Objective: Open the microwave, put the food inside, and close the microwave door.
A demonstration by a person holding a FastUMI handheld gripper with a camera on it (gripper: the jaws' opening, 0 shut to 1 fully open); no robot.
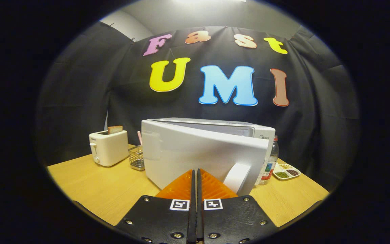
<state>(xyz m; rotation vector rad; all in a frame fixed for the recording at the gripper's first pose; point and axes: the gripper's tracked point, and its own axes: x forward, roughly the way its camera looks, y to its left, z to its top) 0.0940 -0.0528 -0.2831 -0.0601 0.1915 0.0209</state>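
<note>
Right, my gripper (195, 174) sits at the bottom centre of the frame with its two fingers (181, 188) pressed flat together, clenched on nothing. Their tips reach the white microwave door (201, 152), which fills the middle of the frame. The door stands partly ajar, hinged at the left, its free edge angled toward me on the right. A curved white handle (237, 178) sits at its lower right, just beside my right finger. Behind the door I see the microwave (249, 130) body, its top and right front corner showing above the door's upper edge.

At centre left a white toaster (108, 147) stands on the wooden table (107, 189) with a slice of bread (115, 129) poking out of its slot. Between the toaster and the microwave is a small wire basket (136, 158) holding something pink and striped. To the right of the microwave stands a plastic bottle (271, 162), partly hidden by the door, and further right lies a divided dish (285, 171) with green, dark and pale fillings. I cannot tell which item is the food meant for the microwave.
</note>
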